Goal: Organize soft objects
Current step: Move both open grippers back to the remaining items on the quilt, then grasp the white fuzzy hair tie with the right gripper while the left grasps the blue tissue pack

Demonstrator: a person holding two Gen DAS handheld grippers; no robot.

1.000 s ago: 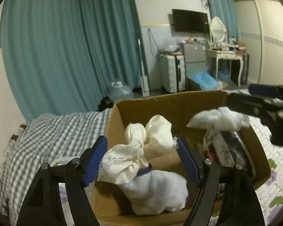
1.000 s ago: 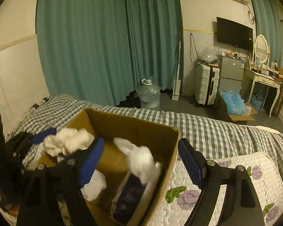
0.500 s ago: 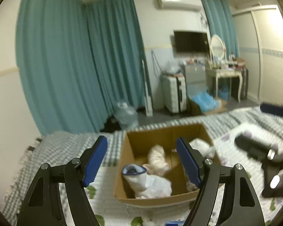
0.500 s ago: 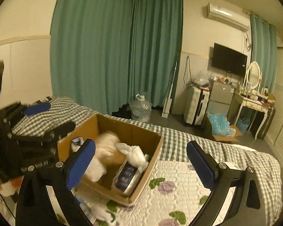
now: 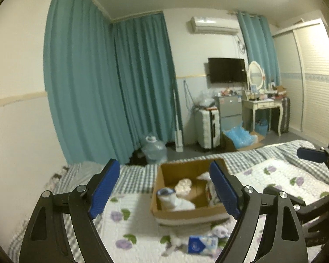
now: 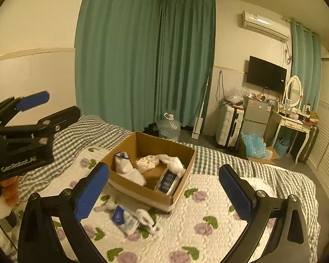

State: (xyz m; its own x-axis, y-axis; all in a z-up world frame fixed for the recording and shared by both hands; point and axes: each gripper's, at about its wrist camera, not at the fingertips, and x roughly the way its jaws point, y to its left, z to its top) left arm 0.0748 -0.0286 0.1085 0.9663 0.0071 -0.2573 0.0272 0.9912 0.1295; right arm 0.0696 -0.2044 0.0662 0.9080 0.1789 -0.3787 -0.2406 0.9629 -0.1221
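Note:
An open cardboard box (image 6: 129, 140) (image 5: 177, 169) stands on the flowered quilt (image 6: 208, 197). Inside lie a white sock with a blue cuff (image 6: 127, 168) (image 5: 173, 199), a cream bundle (image 6: 149, 162) (image 5: 183, 185), a white cloth (image 6: 175, 163) and a dark packet (image 6: 167, 180). In front of the box, a blue-and-white packet (image 6: 124, 218) (image 5: 199, 244) and small white socks (image 6: 145, 215) lie on the quilt. My left gripper (image 5: 164, 191) is open and empty, held back from the box; it also shows in the right wrist view (image 6: 33, 100). My right gripper (image 6: 164, 190) is open and empty, above the loose items.
A grey checked blanket (image 6: 85, 129) covers the bed beyond the quilt. Past the bed stand teal curtains (image 5: 120, 87), a water jug (image 5: 153, 150), a suitcase (image 5: 206, 128), a small fridge (image 6: 255, 118) and a dressing table (image 5: 263, 103).
Both grippers have pulled back and up from the box. The cream bundle that hung between my left fingers now lies in the box. Loose items in front of the box have come into view.

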